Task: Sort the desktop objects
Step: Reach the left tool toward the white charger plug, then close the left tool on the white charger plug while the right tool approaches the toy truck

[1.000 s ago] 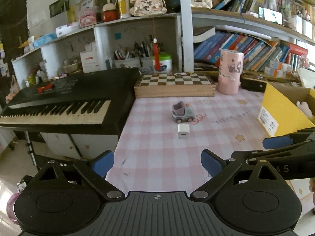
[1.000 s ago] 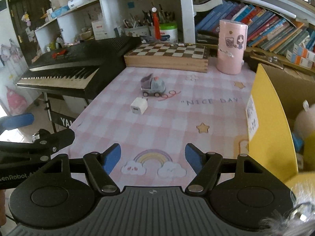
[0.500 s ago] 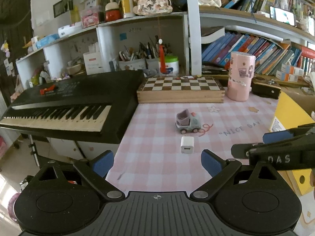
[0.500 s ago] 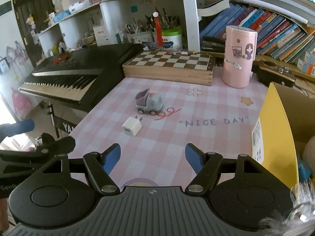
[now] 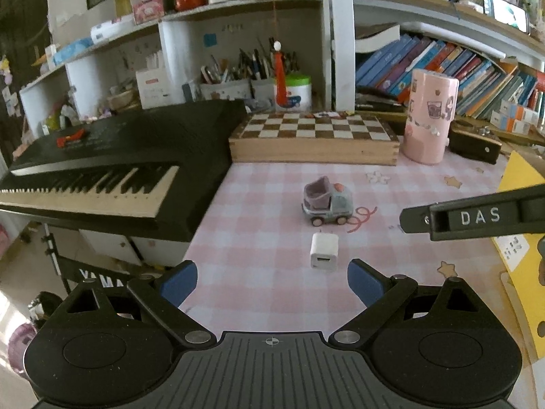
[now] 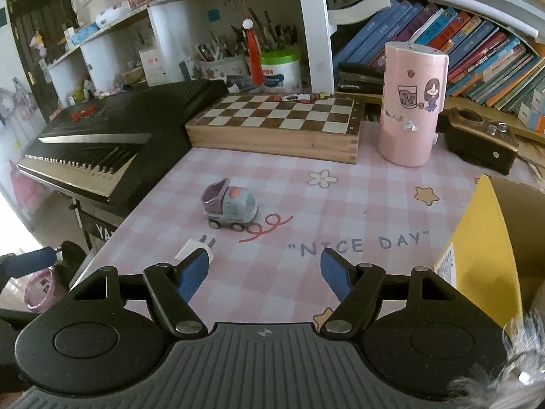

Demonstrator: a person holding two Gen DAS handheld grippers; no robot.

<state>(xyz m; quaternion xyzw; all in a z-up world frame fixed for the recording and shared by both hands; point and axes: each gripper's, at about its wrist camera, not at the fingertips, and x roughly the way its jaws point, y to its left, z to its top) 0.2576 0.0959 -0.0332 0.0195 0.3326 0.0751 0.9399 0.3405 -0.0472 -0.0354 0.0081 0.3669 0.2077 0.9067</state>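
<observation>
A small grey and purple toy truck [image 5: 326,206] stands on the pink checked desk mat [image 5: 265,211]; it also shows in the right wrist view [image 6: 231,208]. A white plug-in charger [image 5: 324,251] lies just in front of it, and in the right wrist view [image 6: 190,248] it is partly hidden behind my right gripper's left finger. My left gripper [image 5: 272,283] is open and empty, just short of the charger. My right gripper [image 6: 262,274] is open and empty, near the truck and charger. A yellow cardboard box [image 6: 483,255] stands open at the right.
A black keyboard [image 5: 112,167] runs along the left. A wooden chessboard box [image 5: 313,141] and a pink cylinder [image 5: 427,119] stand at the back, with a dark box [image 6: 480,143] beside them. Shelves of books and pens rise behind. The right gripper's arm [image 5: 477,216] crosses the left wrist view.
Both grippers have moved forward toward the charger and truck, which now look larger and closer. Both stay open. Nothing on the desk has moved.
</observation>
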